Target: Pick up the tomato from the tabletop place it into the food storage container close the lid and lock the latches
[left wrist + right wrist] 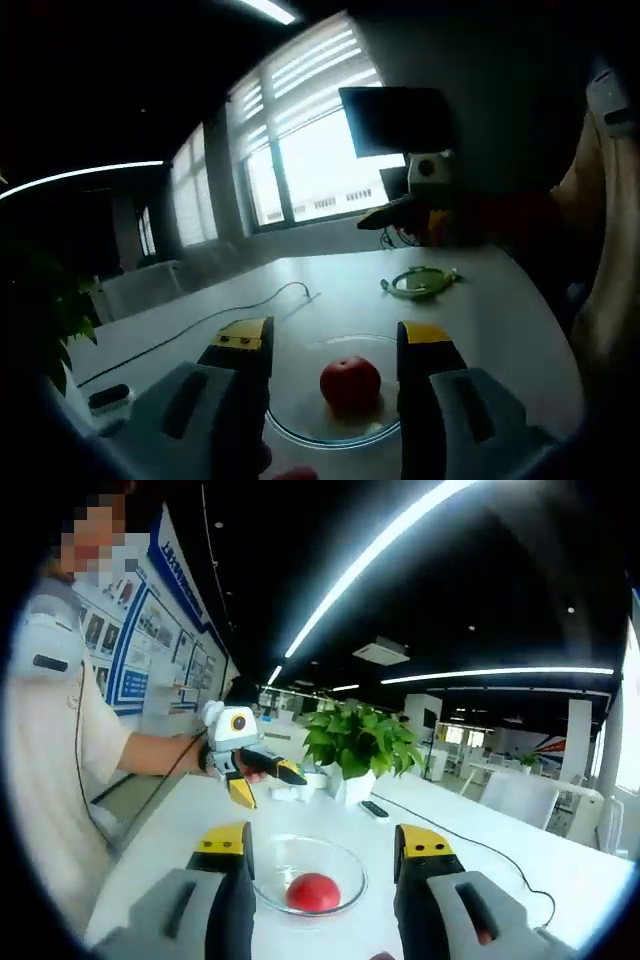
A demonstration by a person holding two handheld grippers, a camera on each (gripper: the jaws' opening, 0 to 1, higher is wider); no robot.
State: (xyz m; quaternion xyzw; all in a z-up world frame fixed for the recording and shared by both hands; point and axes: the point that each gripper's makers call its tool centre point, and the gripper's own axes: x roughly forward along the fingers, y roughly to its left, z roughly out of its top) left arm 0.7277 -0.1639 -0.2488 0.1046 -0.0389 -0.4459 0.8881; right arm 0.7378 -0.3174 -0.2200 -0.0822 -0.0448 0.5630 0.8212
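A red tomato (350, 382) (313, 891) lies inside a round clear glass container (300, 428) (275, 858) on the white table. My left gripper (335, 335) is open, its yellow-tipped jaws standing either side of the container just short of it. My right gripper (324, 838) is open too, facing the container from the opposite side. The left gripper (265, 782) also appears beyond the bowl in the right gripper view, held by a person's hand. A round green-rimmed lid (420, 282) lies flat on the table farther off.
A person (50, 760) stands at the table's side. A potted plant (358, 742), a remote (374, 809) and a black cable (480, 850) (250, 305) sit on the table. A dark monitor (395, 120) stands by the windows.
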